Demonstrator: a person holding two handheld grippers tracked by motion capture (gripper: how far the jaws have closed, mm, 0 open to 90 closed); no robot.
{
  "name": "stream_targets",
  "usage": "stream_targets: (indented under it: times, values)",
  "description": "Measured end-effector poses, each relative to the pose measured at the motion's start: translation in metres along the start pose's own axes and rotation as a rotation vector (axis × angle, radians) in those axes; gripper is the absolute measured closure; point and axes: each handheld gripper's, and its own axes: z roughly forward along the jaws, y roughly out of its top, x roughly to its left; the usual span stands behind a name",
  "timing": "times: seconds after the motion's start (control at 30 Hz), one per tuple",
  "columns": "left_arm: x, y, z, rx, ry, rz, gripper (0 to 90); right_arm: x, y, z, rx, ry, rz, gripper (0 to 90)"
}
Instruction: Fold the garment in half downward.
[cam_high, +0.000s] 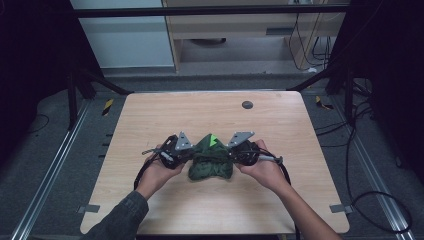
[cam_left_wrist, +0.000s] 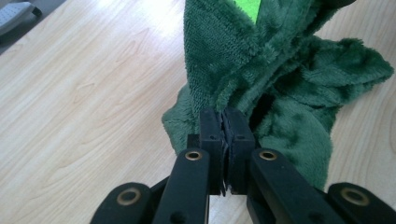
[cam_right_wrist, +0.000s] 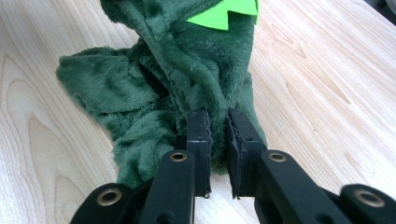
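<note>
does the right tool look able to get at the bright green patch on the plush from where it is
Probably yes: the right tool is clamped on the green plush garment just below the bright green patch, which lies uncovered straight ahead, though it would need to let go first.

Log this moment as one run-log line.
scene: green plush garment on wooden table | left gripper: shut on garment | right gripper: shut on garment | garment: bunched, partly lifted between both

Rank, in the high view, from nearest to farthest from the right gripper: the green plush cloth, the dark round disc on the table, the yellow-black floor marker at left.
From the right gripper:
1. Green plush cloth, in its jaws, table centre.
2. Dark round disc, toward the table's far edge.
3. Yellow-black floor marker, off the table's far-left corner.
</note>
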Motion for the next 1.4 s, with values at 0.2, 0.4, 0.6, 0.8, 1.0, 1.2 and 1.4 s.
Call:
stream_targets:
  times: [0.2, 0.4, 0.6, 0.8, 1.0, 1.2, 1.4]
  values:
    - [-0.003, -0.004, 0.001, -0.001, -0.003, 0.001, 87.6, 0.003, -0.002, 0.001, -0.001, 0.008, -0.001, 79.6]
    - [-0.008, -0.010, 0.003, -0.003, -0.011, -0.005, 87.4, 0.007, -0.005, 0.001, -0.001, 0.017, -0.002, 78.8]
    - [-0.012, -0.016, 0.005, -0.005, -0.016, -0.005, 87.1, 0.011, -0.008, 0.002, 0.001, 0.021, 0.001, 78.4]
    - [-0.018, -0.022, 0.007, -0.005, -0.022, -0.003, 86.9, 0.015, -0.012, 0.003, 0.003, 0.024, -0.003, 76.9]
    - [-0.025, -0.027, 0.007, -0.025, -0.024, -0.016, 86.7, 0.021, -0.016, 0.003, 0.004, 0.027, -0.002, 75.1]
    - [-0.029, -0.030, 0.006, -0.031, -0.024, -0.007, 86.4, 0.024, -0.020, 0.003, 0.004, 0.027, -0.001, 72.6]
    - [-0.031, -0.033, 0.006, -0.038, -0.018, -0.012, 86.1, 0.028, -0.023, 0.002, 0.003, 0.034, 0.000, 70.1]
